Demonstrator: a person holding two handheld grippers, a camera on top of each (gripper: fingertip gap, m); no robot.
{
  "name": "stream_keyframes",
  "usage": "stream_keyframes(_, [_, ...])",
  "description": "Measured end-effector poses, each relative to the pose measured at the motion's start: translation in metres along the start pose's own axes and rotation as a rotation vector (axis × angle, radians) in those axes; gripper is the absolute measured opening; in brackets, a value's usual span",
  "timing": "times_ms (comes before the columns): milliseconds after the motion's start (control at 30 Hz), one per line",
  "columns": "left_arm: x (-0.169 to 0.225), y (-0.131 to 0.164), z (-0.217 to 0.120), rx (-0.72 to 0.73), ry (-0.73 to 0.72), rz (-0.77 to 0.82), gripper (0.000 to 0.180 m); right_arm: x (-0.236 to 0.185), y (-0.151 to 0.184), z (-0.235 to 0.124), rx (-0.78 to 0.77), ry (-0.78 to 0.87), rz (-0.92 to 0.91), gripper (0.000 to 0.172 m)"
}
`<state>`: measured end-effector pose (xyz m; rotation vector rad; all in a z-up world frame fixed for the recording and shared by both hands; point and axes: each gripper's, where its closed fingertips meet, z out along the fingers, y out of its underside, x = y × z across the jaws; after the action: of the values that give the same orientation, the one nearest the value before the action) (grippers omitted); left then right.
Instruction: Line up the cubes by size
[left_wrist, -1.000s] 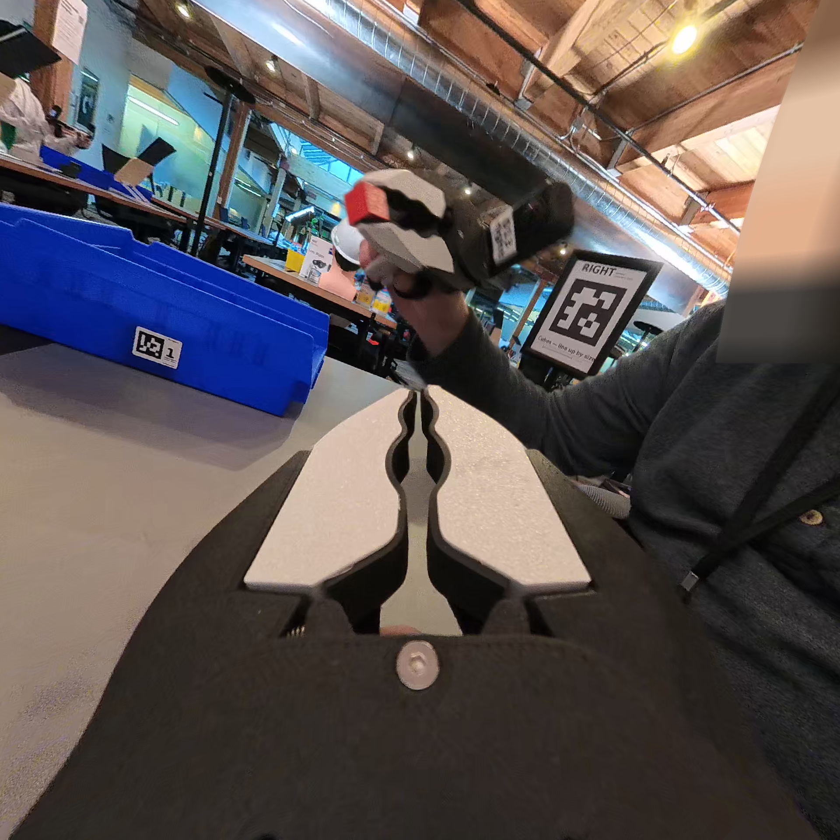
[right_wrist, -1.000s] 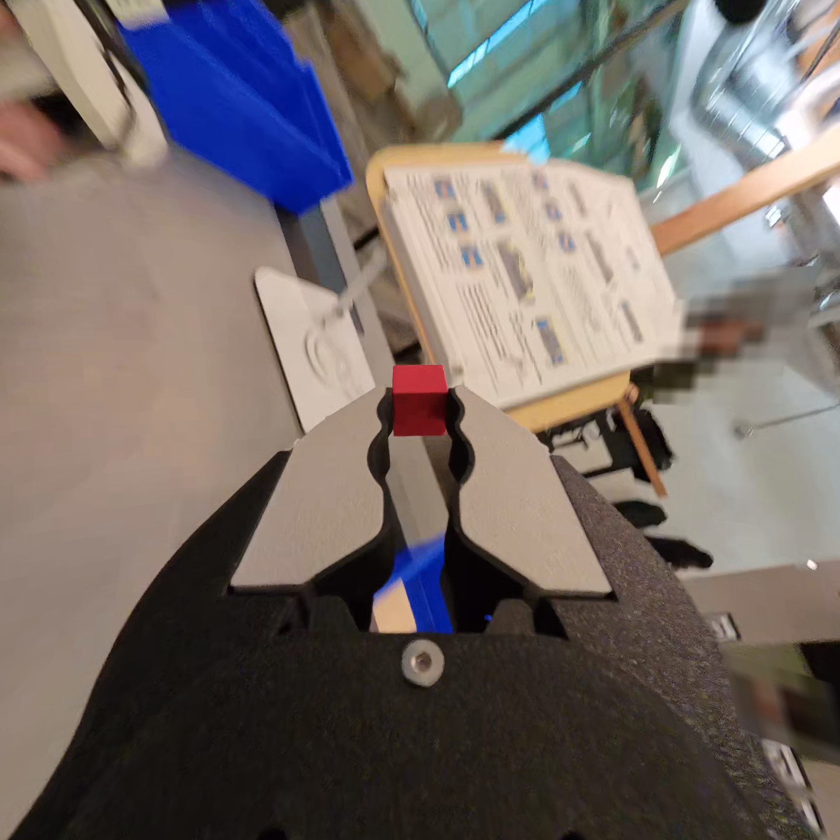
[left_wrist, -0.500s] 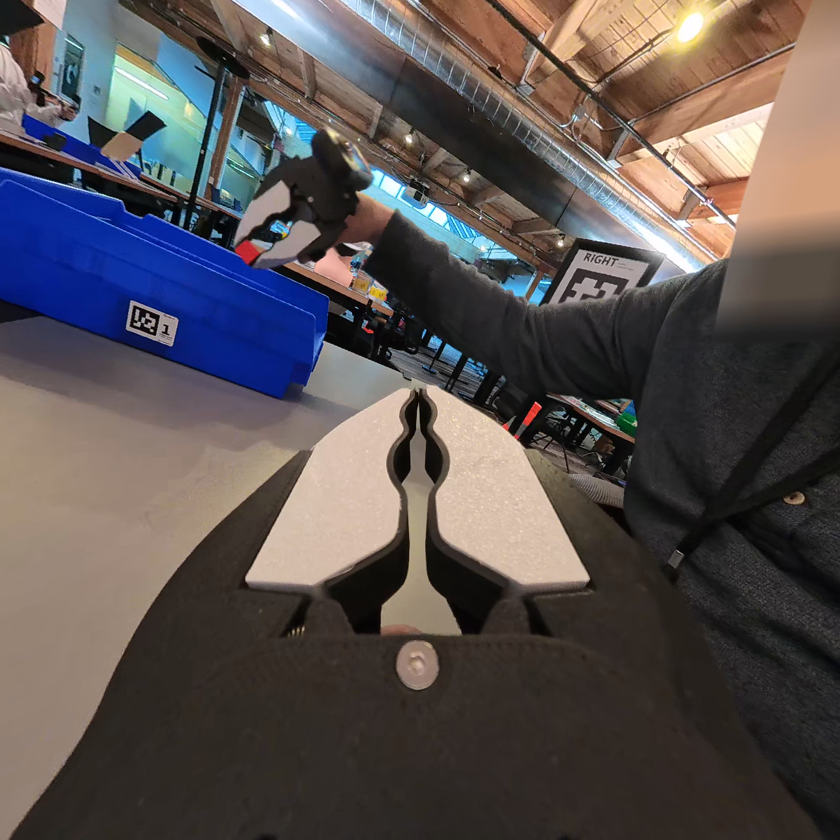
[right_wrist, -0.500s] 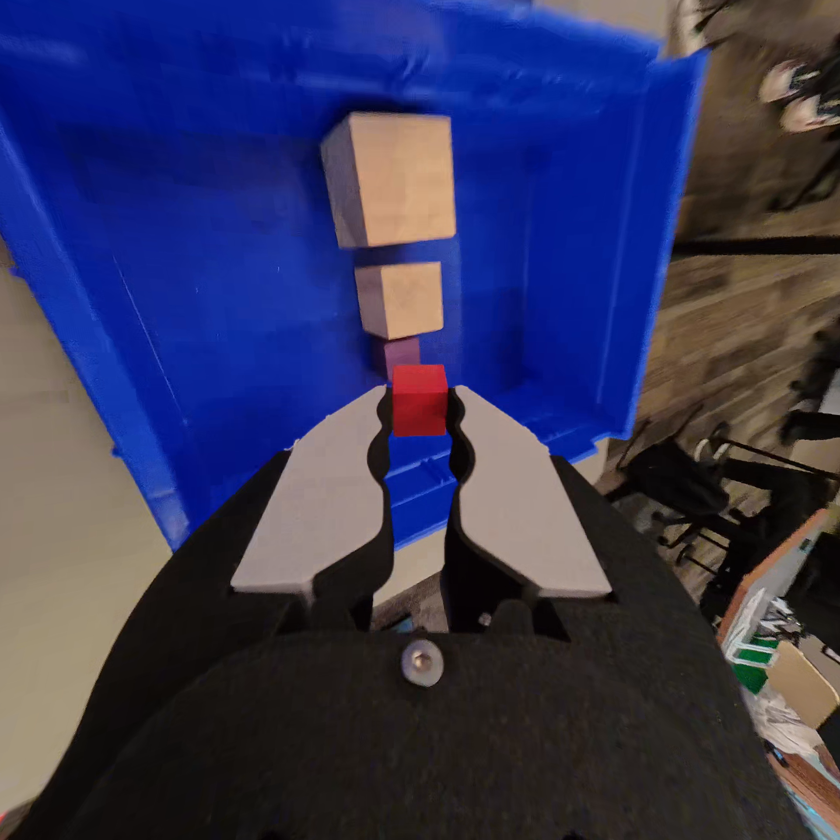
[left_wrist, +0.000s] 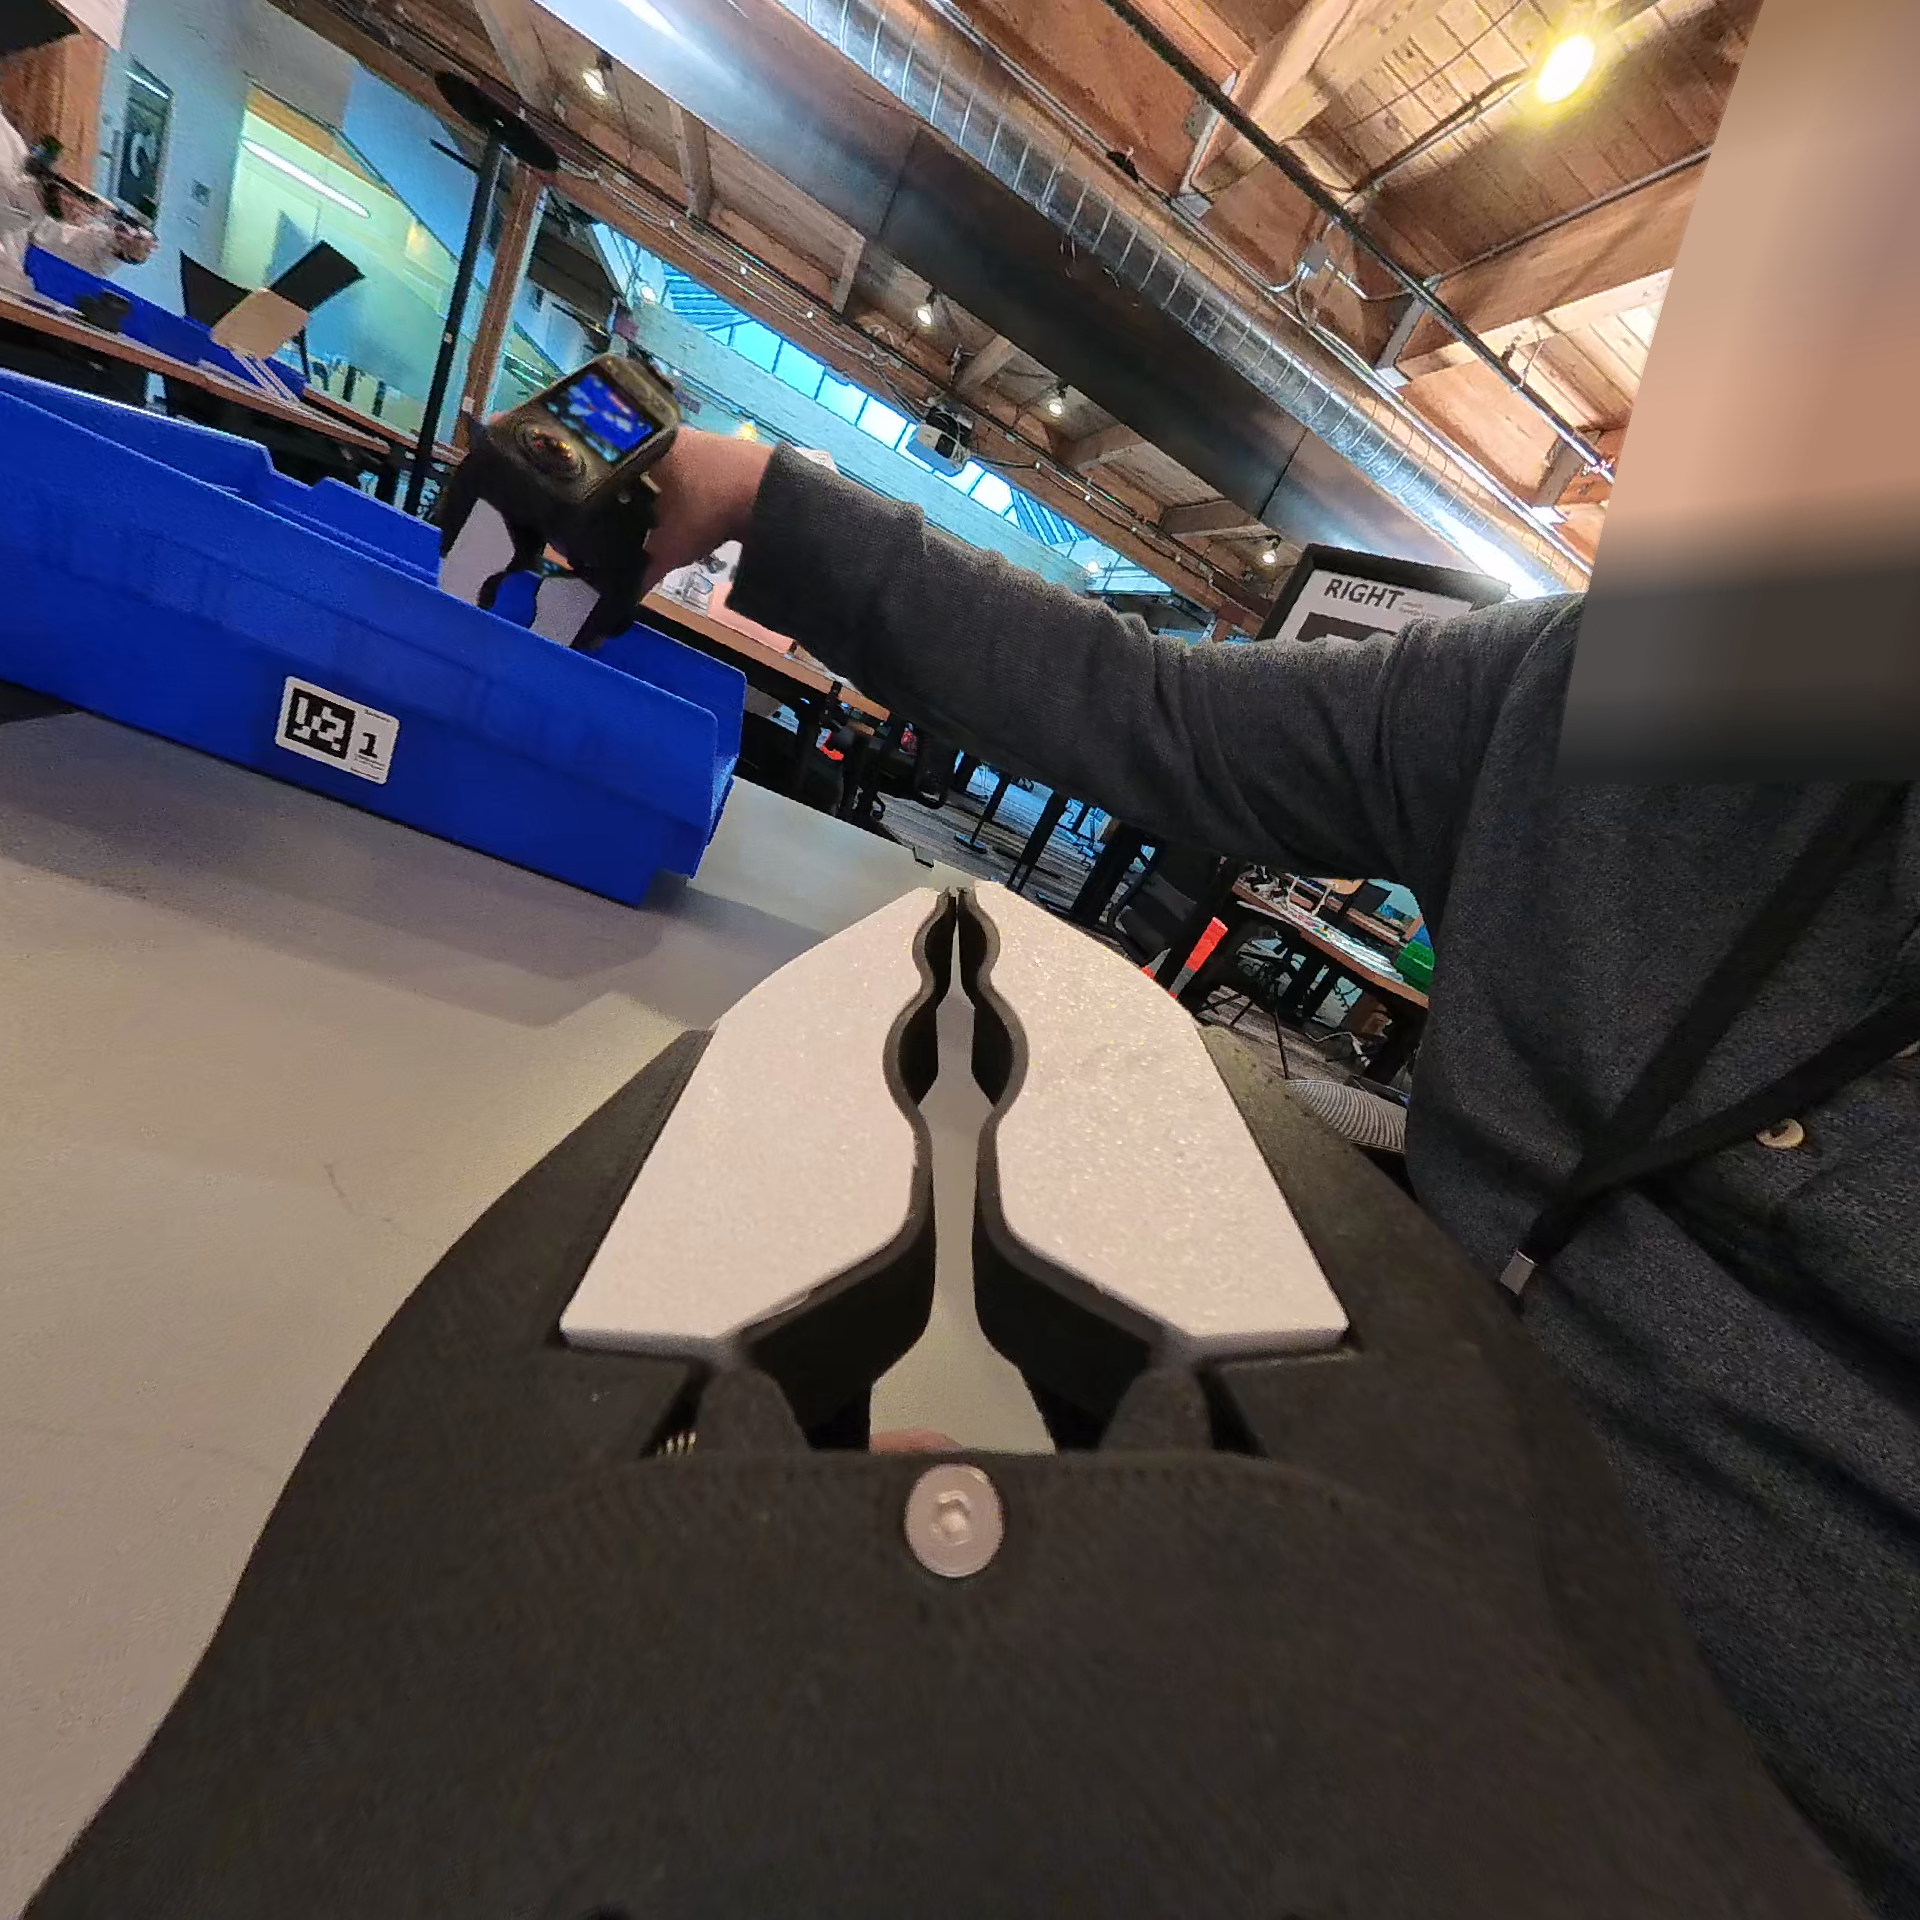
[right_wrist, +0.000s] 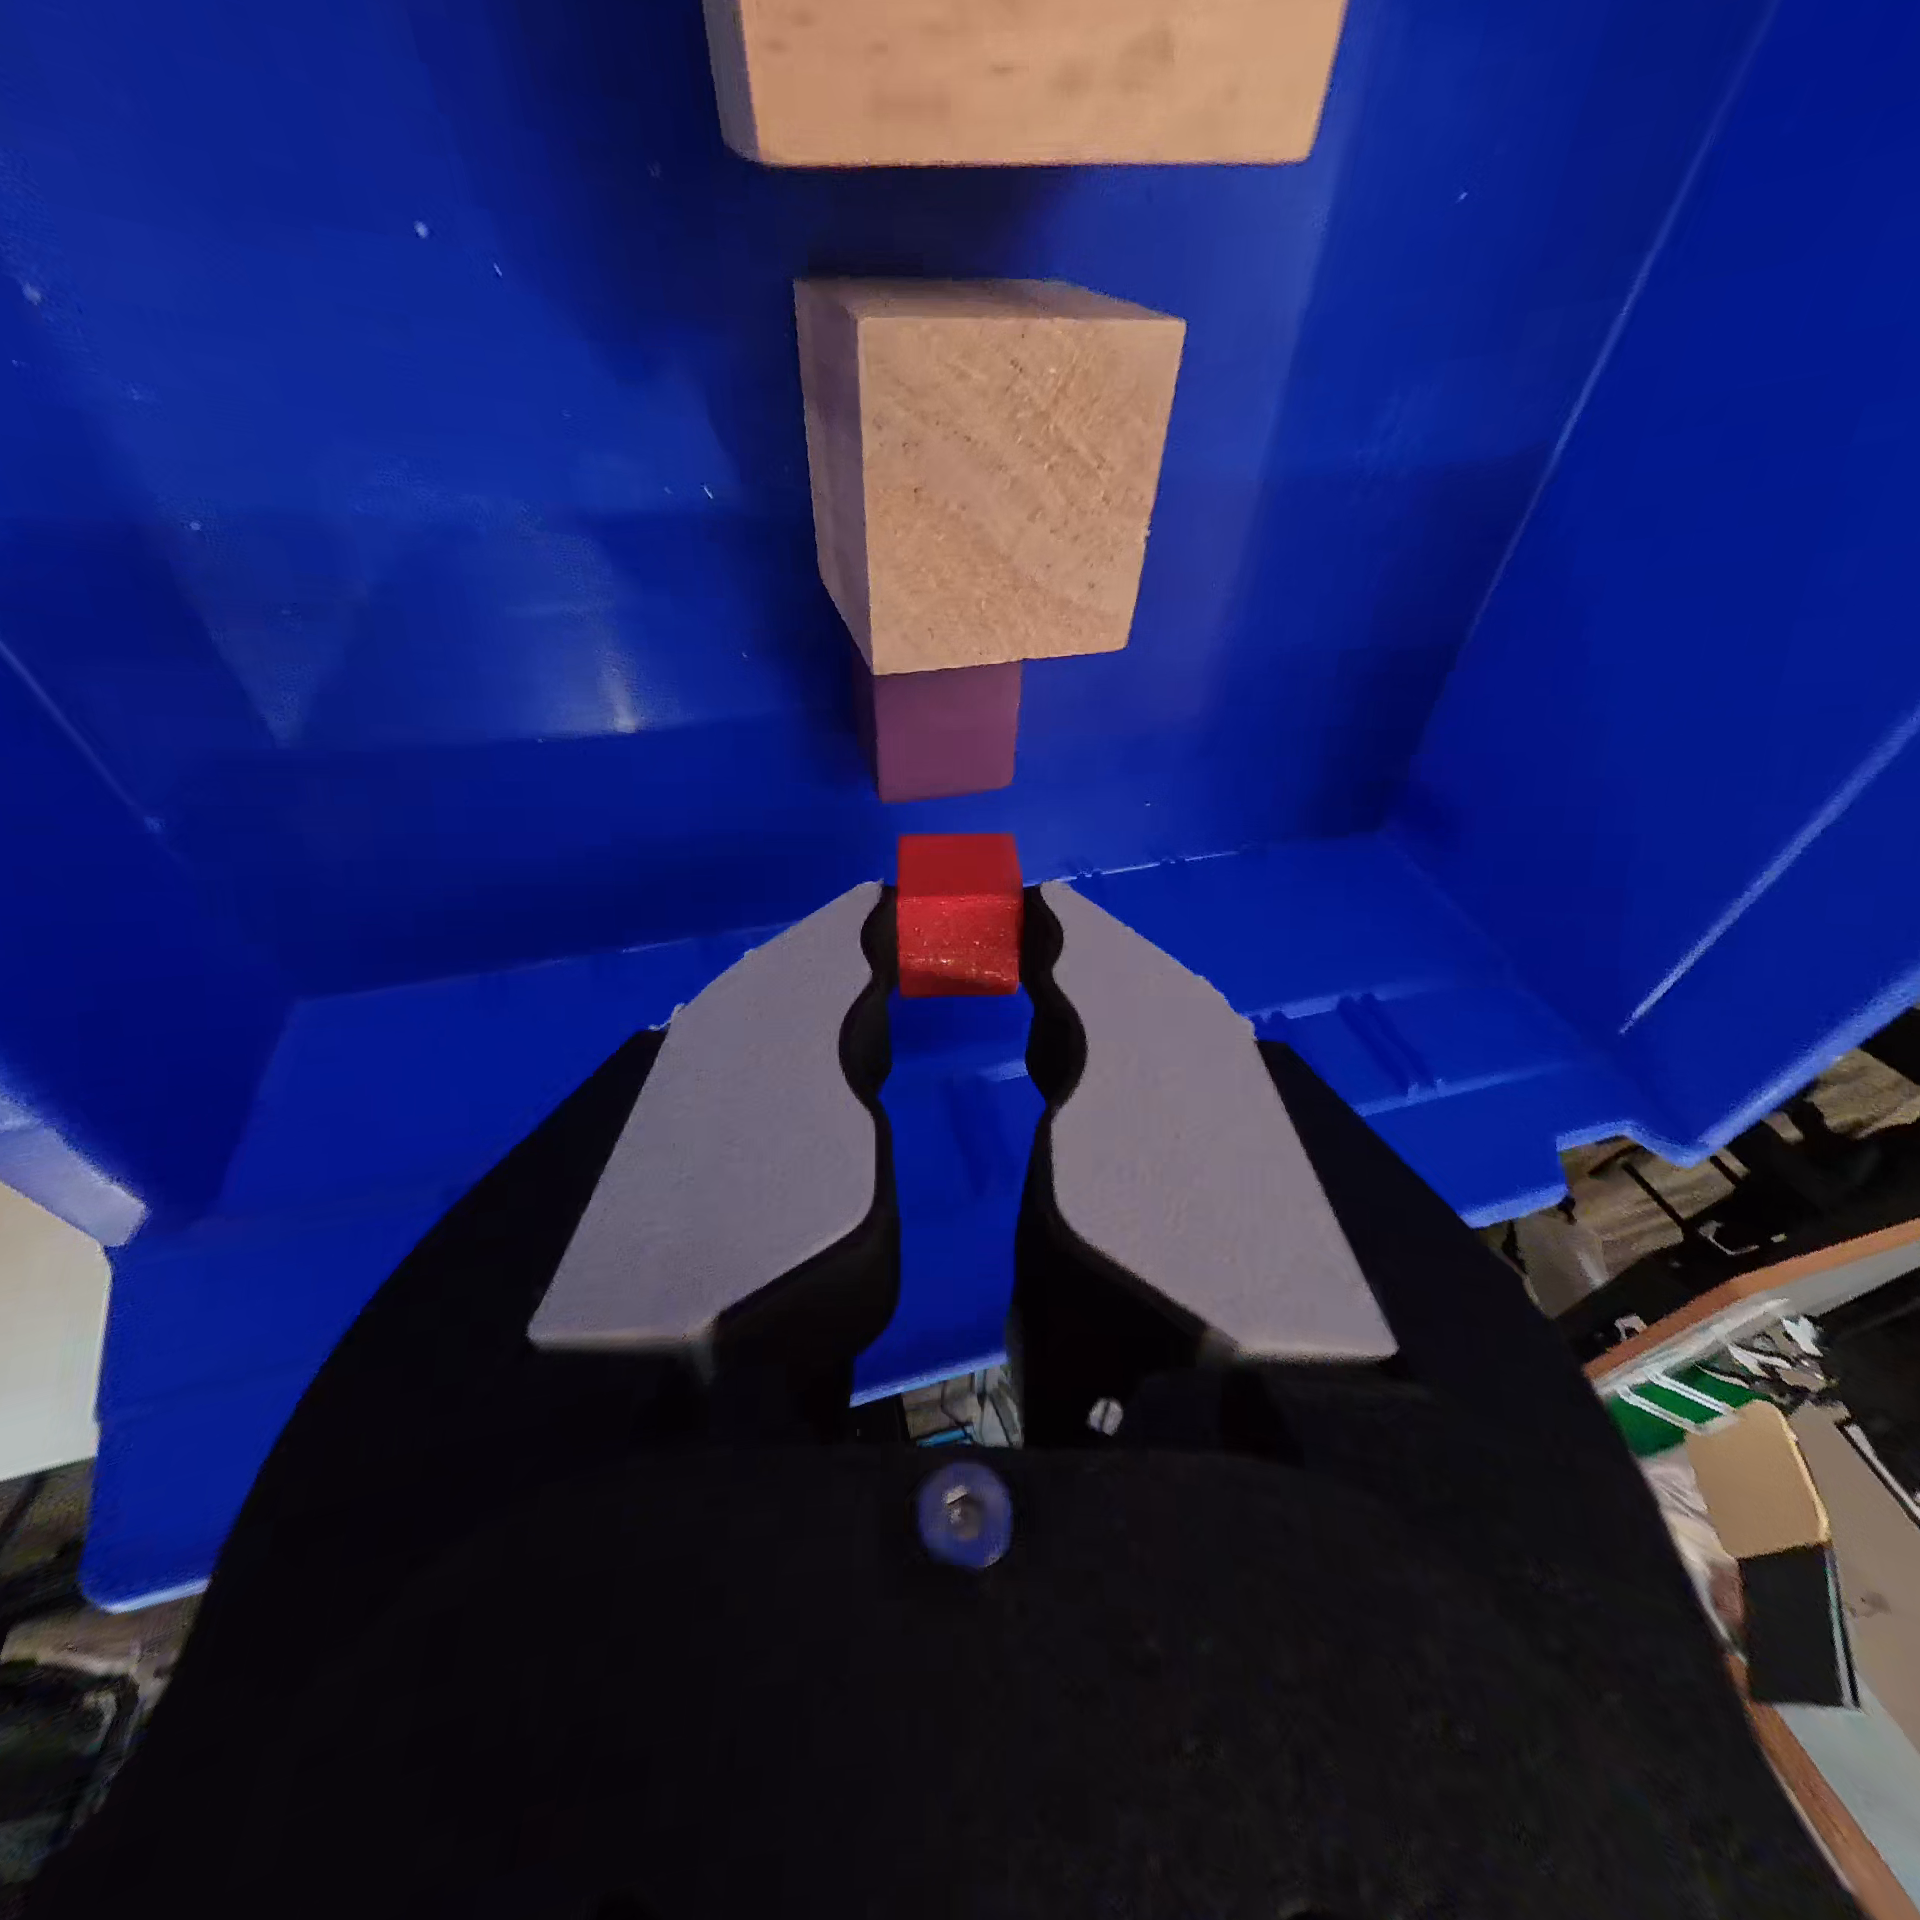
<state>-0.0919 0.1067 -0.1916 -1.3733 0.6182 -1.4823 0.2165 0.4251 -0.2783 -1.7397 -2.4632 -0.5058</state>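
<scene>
The right claw (right_wrist: 958, 940) pinches a small red cube (right_wrist: 956, 914) between its tips, inside the blue bin (right_wrist: 312, 520). Just ahead sit a purple cube (right_wrist: 943, 732), then two wooden cubes (right_wrist: 987, 468) (growing larger outward). The left claw (left_wrist: 957, 896) is pressed together, bare, over the grey table (left_wrist: 260, 1039).

Your left tool (left_wrist: 957, 896) has pale grey fingers (left_wrist: 790, 1143) with wavy black inner edges, a black textured body and one silver screw (left_wrist: 953, 1521). You wear a dark grey knitted sleeve (left_wrist: 1091, 707).
</scene>
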Motion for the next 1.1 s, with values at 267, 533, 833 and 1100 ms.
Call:
stream_keyframes(267, [0.000, 0.001, 0.000, -0.002, 0.003, 0.000, 0.001, -0.001, 0.003, 0.014, -0.085, -0.053, -0.037, 0.022])
stream_keyframes(533, [0.000, 0.001, 0.001, -0.004, 0.003, 0.001, 0.001, -0.006, 0.002, 0.027, -0.115, -0.101, -0.056, 0.022])
stream_keyframes(833, [0.000, 0.001, 0.001, -0.005, 0.006, 0.000, 0.001, -0.006, 0.003, 0.032, -0.129, -0.111, -0.066, 0.022])
stream_keyframes(1100, [0.000, 0.002, 0.001, -0.007, 0.009, 0.001, 0.001, -0.005, 0.005, 0.035, -0.145, -0.113, -0.062, 0.024])
